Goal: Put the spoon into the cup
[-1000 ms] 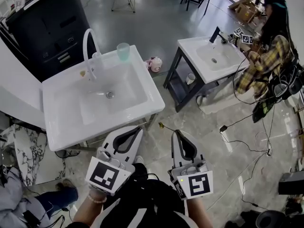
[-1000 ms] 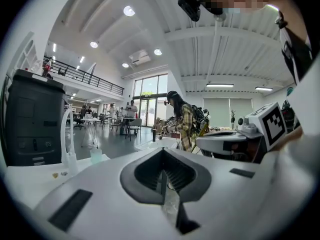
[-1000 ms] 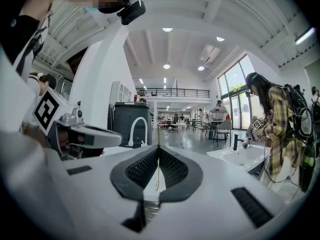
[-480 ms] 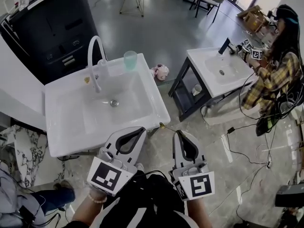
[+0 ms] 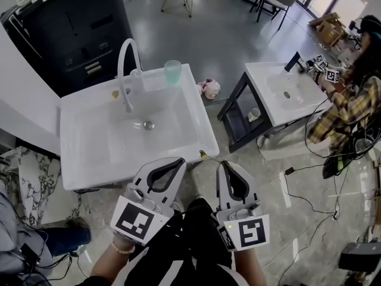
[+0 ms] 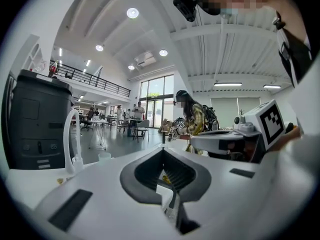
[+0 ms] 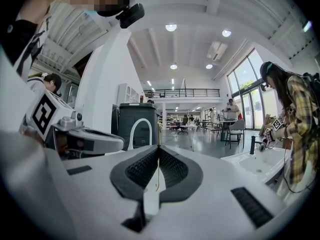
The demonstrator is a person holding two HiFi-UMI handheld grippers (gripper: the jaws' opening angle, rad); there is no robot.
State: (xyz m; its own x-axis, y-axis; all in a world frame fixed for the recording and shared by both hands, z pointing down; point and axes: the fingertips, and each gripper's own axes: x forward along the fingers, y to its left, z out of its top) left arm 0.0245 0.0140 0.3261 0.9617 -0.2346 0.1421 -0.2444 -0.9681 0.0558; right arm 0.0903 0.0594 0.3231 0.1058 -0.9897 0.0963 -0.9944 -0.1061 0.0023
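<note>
The right tongs (image 5: 222, 165) are closed tight on the spoon (image 5: 203, 155). Its thin gold handle is pinched edge-on between the ribbed pads, and the small gold end pokes out just past the tips. Just to the left, the left tongs (image 5: 180, 159) have their jaws together at the tip, with nothing visibly gripped. Both pairs point forward and close to level, side by side and near the person's body.

Straight ahead of the tips, and a little lower, is the near front corner of the white sink (image 5: 204, 131). Its empty basin lies ahead and to the left of both tongs. The white arched faucet (image 5: 126, 70) rises at the back rim, beyond the basin. To the right of the faucet, on the far back rim, stands the pale green translucent cup (image 5: 172, 71), upright with its mouth open. It is well apart from the spoon.

The step looks like the carry: the spoon is in hand and has not yet reached the cup. The next move probably calls for reaching the right tongs over the basin to the far rim. The spoon should then be brought above the cup's mouth and tipped downward so it drops inside. The pads should part only once it is inside, and gently, because a light plastic cup could tip if nudged.
</note>
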